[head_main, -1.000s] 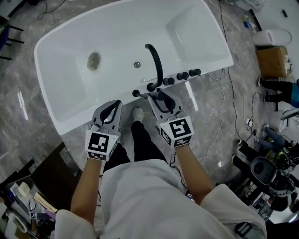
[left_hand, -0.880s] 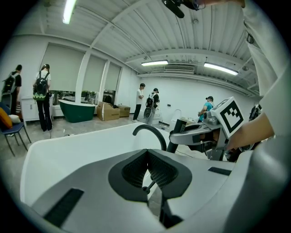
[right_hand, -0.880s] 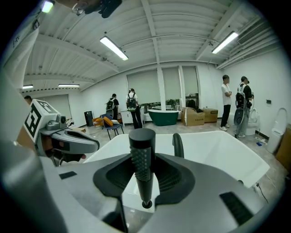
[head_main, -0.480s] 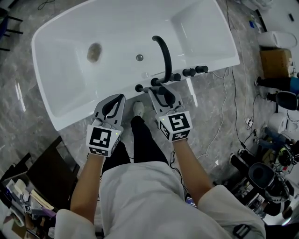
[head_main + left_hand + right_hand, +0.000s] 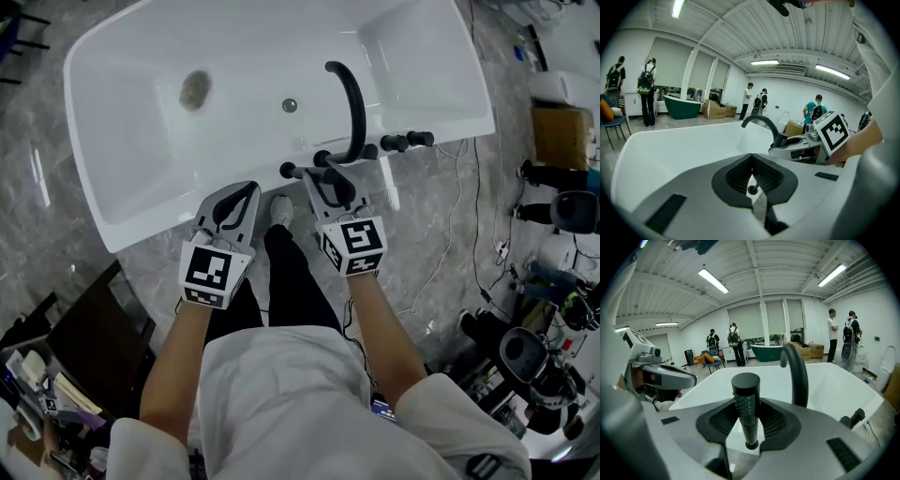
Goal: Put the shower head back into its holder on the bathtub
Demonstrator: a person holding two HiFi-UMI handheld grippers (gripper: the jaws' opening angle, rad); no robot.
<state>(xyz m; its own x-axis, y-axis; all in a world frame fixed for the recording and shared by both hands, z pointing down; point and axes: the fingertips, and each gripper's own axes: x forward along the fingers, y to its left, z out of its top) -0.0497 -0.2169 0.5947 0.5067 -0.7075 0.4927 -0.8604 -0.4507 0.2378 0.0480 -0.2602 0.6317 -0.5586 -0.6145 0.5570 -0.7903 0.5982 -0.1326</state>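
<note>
The black shower head (image 5: 334, 185) is a short rod; my right gripper (image 5: 330, 187) is shut on it, just at the near rim of the white bathtub (image 5: 141, 230). In the right gripper view the shower head (image 5: 746, 404) stands upright between the pads, nozzle dots facing me. A small black fitting (image 5: 287, 171) sits on the rim just left of it, beside the base of the curved black faucet (image 5: 354, 103). My left gripper (image 5: 246, 194) is shut and empty over the rim, left of the right one; its pads (image 5: 761, 176) meet at the tip.
Black knobs (image 5: 405, 142) line the rim right of the faucet. The drain (image 5: 195, 89) lies at the tub's left. Cables (image 5: 459, 187), a cardboard box (image 5: 561, 136) and equipment (image 5: 534, 356) fill the floor on the right. A dark cabinet (image 5: 75, 347) stands lower left. People stand far off.
Both grippers have sunk toward the tub's near rim. The right one has carried the shower head closer to the fittings by the faucet. Neither grip has changed.
</note>
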